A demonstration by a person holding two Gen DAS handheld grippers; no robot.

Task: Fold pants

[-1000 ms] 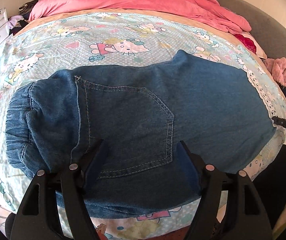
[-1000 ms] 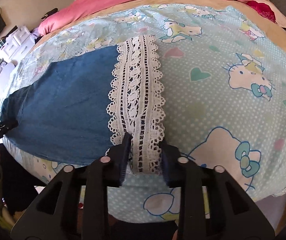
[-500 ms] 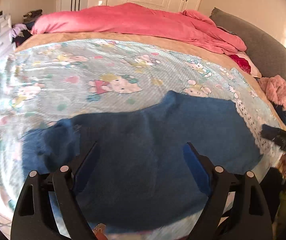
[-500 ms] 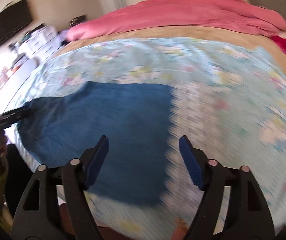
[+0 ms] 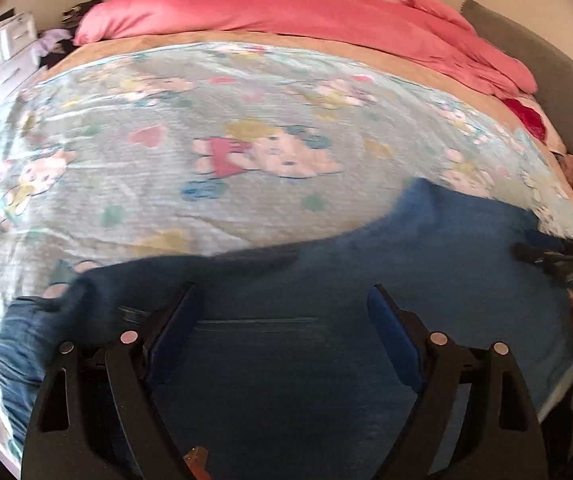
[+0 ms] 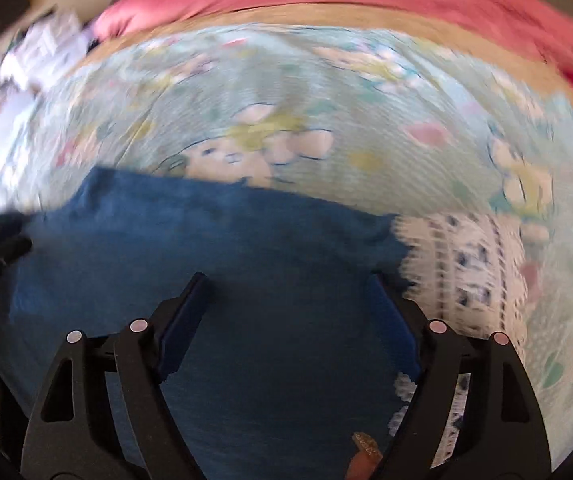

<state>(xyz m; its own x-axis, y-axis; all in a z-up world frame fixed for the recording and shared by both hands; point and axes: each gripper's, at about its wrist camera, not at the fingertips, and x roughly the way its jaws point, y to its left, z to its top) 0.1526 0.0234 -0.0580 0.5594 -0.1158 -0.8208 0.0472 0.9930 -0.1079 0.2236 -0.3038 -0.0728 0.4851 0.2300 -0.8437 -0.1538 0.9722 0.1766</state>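
Blue denim pants (image 5: 366, 280) lie flat along the near edge of the bed, the gathered waistband (image 5: 18, 344) at the left and a white lace hem (image 6: 470, 264) at the right. My left gripper (image 5: 282, 300) is open and empty over the waist half. My right gripper (image 6: 286, 288) is open and empty over the leg (image 6: 206, 240), just left of the lace. Each gripper's tip shows at the edge of the other's view, the right (image 5: 542, 250) and the left (image 6: 2, 252). Both views are motion-blurred.
The pants rest on a light blue cartoon-print sheet (image 5: 246, 128). A pink duvet (image 5: 306, 12) is bunched along the far side. A grey headboard (image 5: 546, 80) stands at the right, white drawers (image 5: 2, 52) at the far left.
The right gripper let go of the lace hem, opened, and shifted left over the denim. Both grippers lifted and tilted up, so more of the bed shows. The left stayed open.
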